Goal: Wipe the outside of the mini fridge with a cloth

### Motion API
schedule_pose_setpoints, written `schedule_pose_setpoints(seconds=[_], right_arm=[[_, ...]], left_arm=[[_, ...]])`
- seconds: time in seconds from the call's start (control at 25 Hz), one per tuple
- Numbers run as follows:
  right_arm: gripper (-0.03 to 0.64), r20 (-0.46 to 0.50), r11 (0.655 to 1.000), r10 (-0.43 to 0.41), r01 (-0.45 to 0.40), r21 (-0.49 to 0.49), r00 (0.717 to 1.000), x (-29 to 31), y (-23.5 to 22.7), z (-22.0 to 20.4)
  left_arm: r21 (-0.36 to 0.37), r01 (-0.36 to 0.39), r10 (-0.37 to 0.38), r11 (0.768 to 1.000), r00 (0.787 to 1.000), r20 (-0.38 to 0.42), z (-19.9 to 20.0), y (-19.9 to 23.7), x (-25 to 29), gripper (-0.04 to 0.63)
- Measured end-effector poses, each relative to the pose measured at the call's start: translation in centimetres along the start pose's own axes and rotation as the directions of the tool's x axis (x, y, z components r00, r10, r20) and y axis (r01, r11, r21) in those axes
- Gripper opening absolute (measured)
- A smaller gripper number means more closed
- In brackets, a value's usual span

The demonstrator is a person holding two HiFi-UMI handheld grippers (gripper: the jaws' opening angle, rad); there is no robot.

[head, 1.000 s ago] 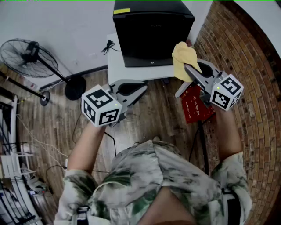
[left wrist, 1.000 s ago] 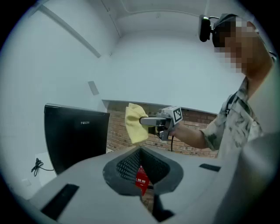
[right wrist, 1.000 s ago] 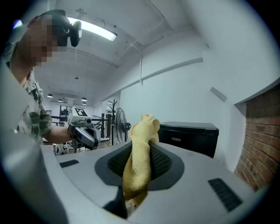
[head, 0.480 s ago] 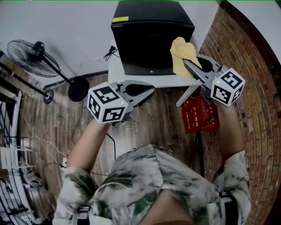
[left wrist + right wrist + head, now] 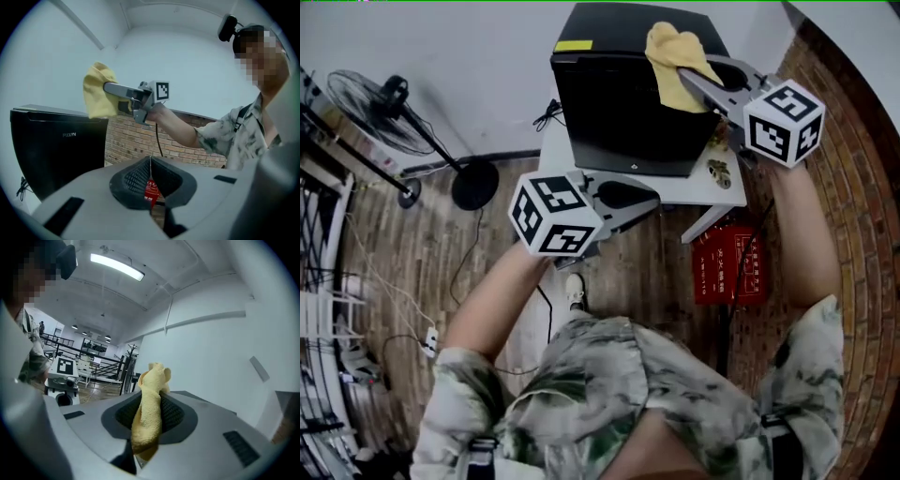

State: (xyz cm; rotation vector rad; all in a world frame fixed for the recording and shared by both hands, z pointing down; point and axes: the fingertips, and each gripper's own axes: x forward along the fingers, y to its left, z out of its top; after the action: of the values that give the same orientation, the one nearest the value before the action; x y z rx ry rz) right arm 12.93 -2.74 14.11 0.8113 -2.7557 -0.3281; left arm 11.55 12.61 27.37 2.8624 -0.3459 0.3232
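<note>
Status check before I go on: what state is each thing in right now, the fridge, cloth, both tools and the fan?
mini fridge: door closed, upright on the white table.
cloth: bunched, hanging at the fridge's top front edge; contact unclear.
right tool: shut on the cloth.
left tool: shut, empty.
fan: upright on the floor; running or not, cannot tell.
</note>
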Motion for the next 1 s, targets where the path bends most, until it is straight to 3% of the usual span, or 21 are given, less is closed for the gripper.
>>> schedule_pose_setpoints(seconds=[0.28,0.52,0.76,1.0], right_arm=[[0.097,-0.068,0.988,0.007,-0.018,-0.153,0.998,10.9,-2.7,3.4],[0.097,-0.172,0.969,0.033,-0.074,-0.236,0.985,20.7,-3.1,3.8],[0.097,-0.315,0.949,0.029,-0.126,-0.29,0.949,26.0,-3.8,0.5],[0.097,-0.436,0.944,-0.045,-0.105,-0.314,0.899,25.6,-7.1,-3.1]], left_arm=[[0.03,0.06,-0.061,0.998,0.998,0.015,2.1,5.4,-1.7,0.026],[0.051,0.118,-0.117,0.992,0.993,-0.008,3.7,10.4,-3.9,0.026],[0.086,0.204,-0.2,0.975,0.979,-0.05,4.7,13.7,-5.4,0.026],[0.089,0.296,-0.291,0.951,0.954,-0.067,5.3,15.1,-4.4,0.026]])
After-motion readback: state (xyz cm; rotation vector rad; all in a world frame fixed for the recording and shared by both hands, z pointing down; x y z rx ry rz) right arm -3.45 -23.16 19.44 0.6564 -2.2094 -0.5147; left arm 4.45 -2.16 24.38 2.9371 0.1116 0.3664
